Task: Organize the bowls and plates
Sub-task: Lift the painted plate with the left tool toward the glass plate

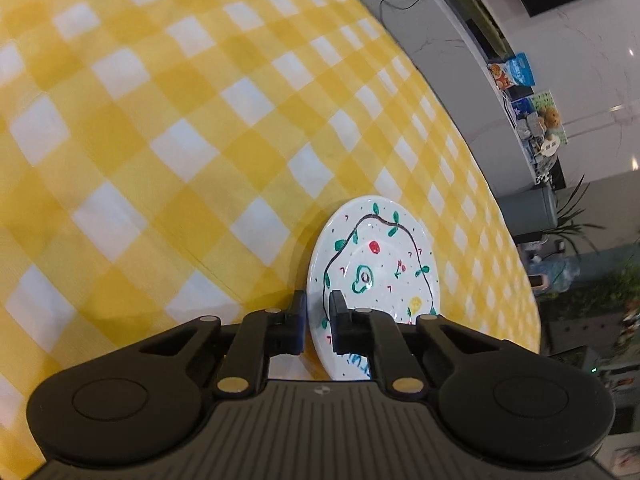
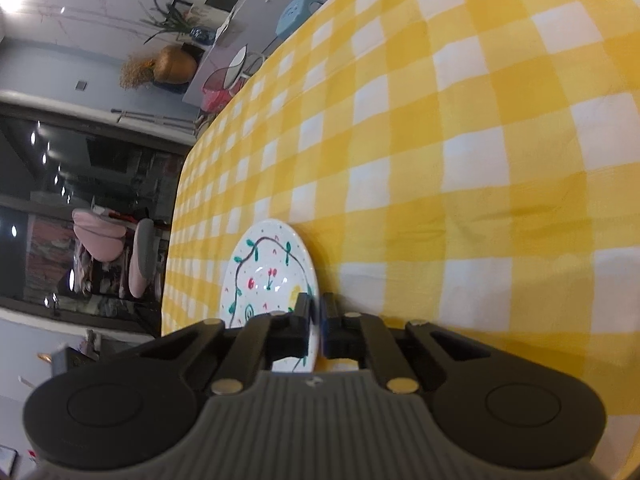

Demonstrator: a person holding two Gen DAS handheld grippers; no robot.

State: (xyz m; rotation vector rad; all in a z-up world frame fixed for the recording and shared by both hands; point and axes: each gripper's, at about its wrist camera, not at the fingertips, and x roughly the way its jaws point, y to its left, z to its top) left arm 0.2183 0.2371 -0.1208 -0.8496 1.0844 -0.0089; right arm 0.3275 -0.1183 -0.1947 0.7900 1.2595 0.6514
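Observation:
In the left wrist view a white plate (image 1: 380,256) painted with a green vine, an avocado and a red dot rests against the yellow checked tablecloth (image 1: 160,140). My left gripper (image 1: 318,312) is shut on its near rim, one finger on each face. In the right wrist view a second white plate (image 2: 268,272), painted with cherries and a vine, lies on the same cloth (image 2: 480,160). My right gripper (image 2: 316,312) is shut on that plate's near rim. I cannot tell whether either plate is lifted off the cloth. No bowl is in view.
The table edge (image 1: 500,200) runs close beside the left plate, with a shelf of boxes (image 1: 520,76) and plants beyond. By the right plate the table edge (image 2: 176,220) is also near, with a pink chair (image 2: 104,240) and a light blue stool (image 2: 296,12) past it.

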